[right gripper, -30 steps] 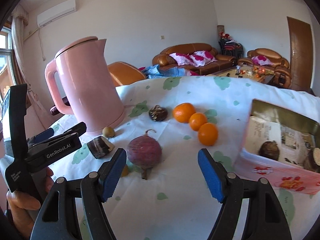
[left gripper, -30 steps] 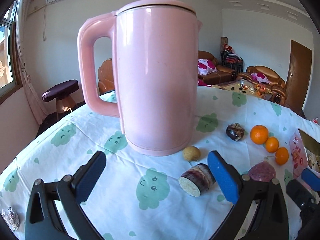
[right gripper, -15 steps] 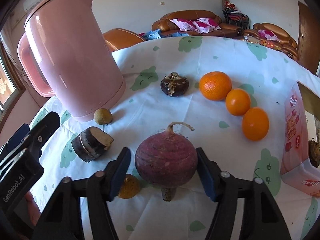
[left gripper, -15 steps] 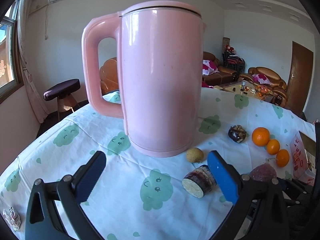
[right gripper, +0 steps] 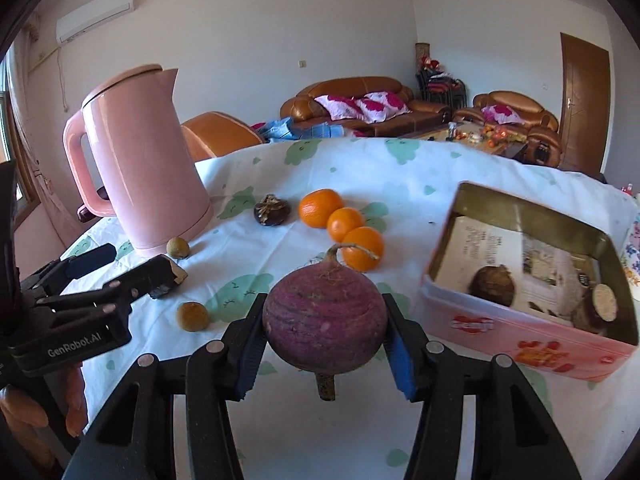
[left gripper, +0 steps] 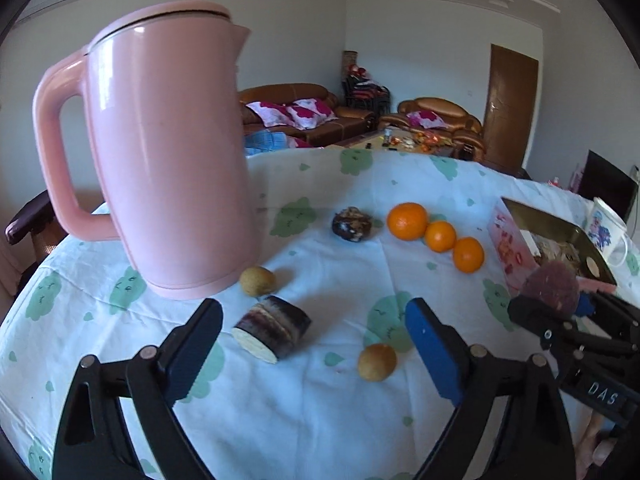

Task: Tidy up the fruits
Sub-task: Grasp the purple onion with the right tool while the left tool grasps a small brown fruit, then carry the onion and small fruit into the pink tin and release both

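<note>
My right gripper [right gripper: 325, 322] is shut on a round purple root [right gripper: 325, 312] with a thin tail, held off the cloth just left of the pink tin box [right gripper: 520, 332]. The left wrist view shows that root [left gripper: 552, 284] at the far right. My left gripper [left gripper: 312, 316] stands wide with its jaws closing. A cut purple-skinned chunk [left gripper: 272, 330] and a small brown fruit [left gripper: 377, 362] lie on the cloth between its fingers, untouched. Three oranges [right gripper: 340, 222] and a dark shrivelled fruit [right gripper: 272, 210] sit mid-table.
A tall pink kettle [left gripper: 168, 160] stands at the left, with another small brown fruit [left gripper: 258, 281] at its base. The tin holds a dark round fruit [right gripper: 492, 284] and a cut piece [right gripper: 604, 302]. A printed mug [left gripper: 606, 232] stands behind the tin.
The right gripper closed around the purple root and lifted it off the cloth, toward the tin. The left gripper swung right, from facing the kettle to over the cut chunk.
</note>
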`<state>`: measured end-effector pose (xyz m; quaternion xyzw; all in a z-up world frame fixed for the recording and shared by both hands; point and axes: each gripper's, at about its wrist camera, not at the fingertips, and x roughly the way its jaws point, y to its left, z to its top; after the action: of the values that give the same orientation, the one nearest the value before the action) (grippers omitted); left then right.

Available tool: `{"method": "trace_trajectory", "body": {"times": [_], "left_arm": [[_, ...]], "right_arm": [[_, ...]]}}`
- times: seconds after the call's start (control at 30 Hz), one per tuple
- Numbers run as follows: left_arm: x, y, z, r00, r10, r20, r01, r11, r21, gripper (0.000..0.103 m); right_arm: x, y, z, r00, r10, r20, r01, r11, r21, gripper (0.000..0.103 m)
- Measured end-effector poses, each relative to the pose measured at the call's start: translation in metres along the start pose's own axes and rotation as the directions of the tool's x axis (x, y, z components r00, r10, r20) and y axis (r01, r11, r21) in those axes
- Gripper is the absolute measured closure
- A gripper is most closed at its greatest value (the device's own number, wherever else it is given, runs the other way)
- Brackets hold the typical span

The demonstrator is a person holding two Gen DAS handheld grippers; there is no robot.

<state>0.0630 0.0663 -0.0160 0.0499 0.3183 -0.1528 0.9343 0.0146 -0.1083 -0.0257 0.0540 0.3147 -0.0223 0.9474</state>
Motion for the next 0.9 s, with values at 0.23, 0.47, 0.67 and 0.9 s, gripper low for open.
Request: {"method": "trace_trajectory", "body": {"times": [0.23,0.47,0.67,0.9], "left_arm": [[0.011,-0.03,-0.005,0.993,-0.074,-0.089,0.084,0.989,0.122,0.013],[0.042,-0.026,-0.01,0.968,-0.054,-0.246,0.077,0.994,0.083,0.045],[0.04,-0.027,-0.012,0.969,-0.076,-0.235,0.099,0.992,0.084,0.075],[0.019,-0.01,-0.005,0.99,-0.093,-0.106,0.09,0.996,-0.026,0.076]], "right_arm": [[-0.009,-0.017,0.0,1.0,-0.006,0.016,0.005,0.998,0.059,0.048],[-0.007,-0.011,0.0,1.0,-0.007,0.014,0.007,1.0,0.03,0.048],[-0.005,-0.012,0.0,1.0,-0.002,0.006,0.002,0.999,0.033,0.048],[-0.011,-0.008,0.0,0.999,-0.016,0.047,0.016,1.0,0.007,0.048]]}}
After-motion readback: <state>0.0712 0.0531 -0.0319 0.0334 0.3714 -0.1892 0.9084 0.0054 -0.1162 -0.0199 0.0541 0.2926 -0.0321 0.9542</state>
